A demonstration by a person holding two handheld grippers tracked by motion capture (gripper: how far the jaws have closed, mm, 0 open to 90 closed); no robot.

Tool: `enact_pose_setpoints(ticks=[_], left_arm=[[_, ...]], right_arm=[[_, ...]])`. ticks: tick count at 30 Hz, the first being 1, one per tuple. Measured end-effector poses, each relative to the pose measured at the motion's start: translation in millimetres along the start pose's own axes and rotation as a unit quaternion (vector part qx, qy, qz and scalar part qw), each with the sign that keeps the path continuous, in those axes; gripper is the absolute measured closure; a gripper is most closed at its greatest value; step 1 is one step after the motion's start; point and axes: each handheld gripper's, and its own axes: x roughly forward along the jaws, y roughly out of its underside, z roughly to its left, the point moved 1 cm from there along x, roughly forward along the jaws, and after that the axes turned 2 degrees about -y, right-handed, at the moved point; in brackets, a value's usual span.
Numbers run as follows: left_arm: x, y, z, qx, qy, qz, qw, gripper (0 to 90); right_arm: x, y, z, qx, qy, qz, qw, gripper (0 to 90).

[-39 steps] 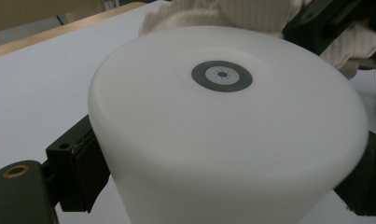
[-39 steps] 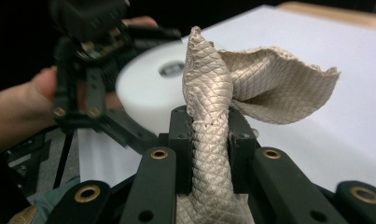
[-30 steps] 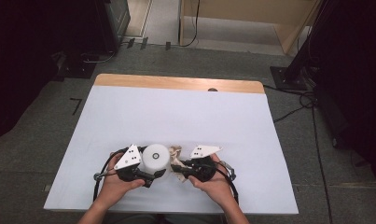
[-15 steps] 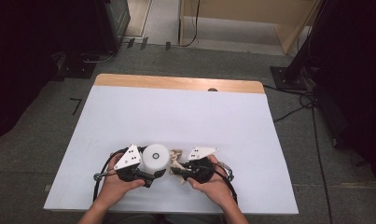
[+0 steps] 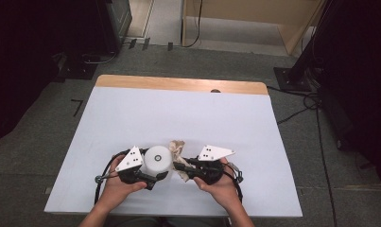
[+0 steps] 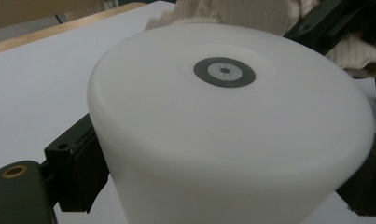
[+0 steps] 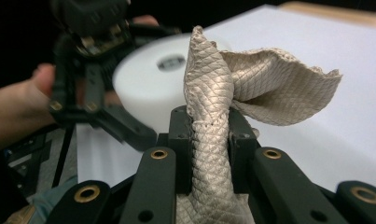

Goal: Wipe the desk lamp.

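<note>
The table is lying under a white cover, and its near edge is being cut off by the bottom of the high view, where two forearms are coming in. One wooden strip is showing along its far edge.

There is one white cup, standing upside down near the front of the table, between the two grippers. In the left gripper view it is taking up most of the picture, so its lower rim is hidden and I cannot tell how it is meeting the table. A small grey ring is sitting in the middle of its flat top.

There is one beige cloth, just beside the cup on its right. In the right gripper view its lower part is running out of the picture.

The left gripper is holding the cup, with its black pads pressing on both sides. Its jaws have just been opening slightly, with the cup between them.

The right gripper is pinching the cloth tightly, with the jaws narrow around a folded strip. The far gripper in this view is blurred.
</note>
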Motion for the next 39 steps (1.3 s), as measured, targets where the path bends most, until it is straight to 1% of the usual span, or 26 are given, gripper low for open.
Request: enact_pose_setpoints(ticks=[2,4,5,7,8,10,12,14,15,16,18,19,20,21,22,23,24,25,26,28,29,31,33,34,36,39], left_arm=[[0.3,0.1,0.1,-0.001,0.001,0.0,1.0,7.4],[0.4,0.2,0.2,-0.002,0.001,0.0,1.0,7.4],[0.5,0.2,0.2,-0.002,0.001,0.0,1.0,7.3],[0.6,0.4,-0.2,-0.001,-0.001,-0.002,1.0,7.2],[0.4,0.6,-0.5,-0.001,-0.002,-0.003,1.0,7.2],[0.1,1.2,-2.4,0.002,-0.013,-0.001,0.9999,6.1],[0.0,1.7,-6.4,-0.002,-0.032,0.004,0.9995,0.7],[-0.8,0.4,-12.7,-0.013,-0.053,-0.003,0.9985,0.2],[-0.9,-0.5,-14.9,-0.014,-0.062,-0.005,0.9979,0.0],[-0.5,-2.1,-18.4,-0.017,-0.077,-0.009,0.9969,0.0],[0.8,-4.8,-24.9,-0.021,-0.109,-0.013,0.9937,0.0],[1.7,-5.5,-27.9,-0.026,-0.117,-0.017,0.9926,0.0],[2.6,-5.8,-30.5,-0.029,-0.122,-0.018,0.992,0.0],[3.5,-5.9,-32.9,-0.027,-0.133,-0.014,0.9906,0.3],[4.0,-5.9,-34.2,-0.026,-0.147,-0.013,0.9888,2.8],[2.8,-5.6,-33.6,-0.029,-0.153,-0.018,0.9877,6.9],[1.9,-5.4,-32.1,-0.035,-0.148,-0.018,0.9882,8.4],[1.3,-5.3,-30.7,-0.037,-0.144,-0.02,0.9886,8.5],[0.7,-5.3,-29.3,-0.035,-0.139,-0.019,0.9895,8.5],[0.1,-5.1,-24.6,-0.03,-0.126,-0.021,0.9914,8.6],[-0.3,-4.9,-20.5,-0.031,-0.114,-0.025,0.9927,8.6],[-1.0,-4.7,-13.9,-0.028,-0.098,-0.028,0.9944,8.6],[-1.5,-4.3,-6.3,-0.016,-0.078,-0.036,0.9961,8.6],[-1.6,-4.2,-4.7,-0.012,-0.073,-0.039,0.9965,8.7],[-2.8,-5.1,-1.2,0.006,-0.056,-0.045,0.9974,8.7],[-3.3,-6.3,1.0,0.015,-0.044,-0.039,0.9981,8.7]], right_arm=[[7.9,9.0,-5.2,0.02,0.004,0.028,0.9994,76.6],[15.8,17.7,-8.9,0.04,0.006,0.061,0.9974,76.6],[18.7,21.0,-10.3,0.043,0.009,0.075,0.9962,76.6],[22.0,24.3,-11.3,0.044,0.013,0.086,0.9952,76.6],[22.4,24.6,-11.6,0.044,0.014,0.087,0.9951,76.6],[21.9,24.3,-11.9,0.042,0.016,0.086,0.9952,76.5],[21.9,24.7,-12.8,0.04,0.019,0.084,0.9955,76.5],[21.5,25.4,-14.3,0.041,0.024,0.082,0.9955,76.4],[21.3,25.9,-15.1,0.043,0.028,0.081,0.9954,76.4],[21.1,26.4,-15.9,0.042,0.03,0.081,0.9954,76.4],[21.0,27.4,-17.0,0.046,0.031,0.081,0.9951,76.4],[21.0,27.8,-17.7,0.043,0.03,0.083,0.9951,76.4],[21.0,28.1,-17.5,0.043,0.027,0.086,0.995,76.4],[21.2,28.5,-17.0,0.042,0.02,0.089,0.995,76.4],[21.8,29.2,-16.2,0.04,0.011,0.094,0.9947,76.3],[22.6,30.1,-15.0,0.037,0.004,0.102,0.994,76.4],[23.4,31.0,-14.0,0.031,0.003,0.108,0.9936,76.4],[24.3,31.5,-13.5,0.027,0.002,0.113,0.9933,76.5],[24.8,31.6,-12.9,0.026,0.003,0.115,0.993,76.4],[25.4,31.1,-12.2,0.024,0.002,0.114,0.9932,76.5],[25.4,30.7,-11.7,0.023,0.003,0.112,0.9934,76.5],[25.7,29.7,-10.0,0.02,0.003,0.105,0.9943,76.5],[25.2,27.9,-8.2,0.015,0.002,0.097,0.9952,76.6],[24.3,26.2,-6.4,0.015,-0.002,0.091,0.9957,76.5],[23.3,23.8,-4.8,0.007,-0.003,0.085,0.9964,76.6],[20.9,19.2,-1.2,-0.01,0.003,0.081,0.9967,76.6]])
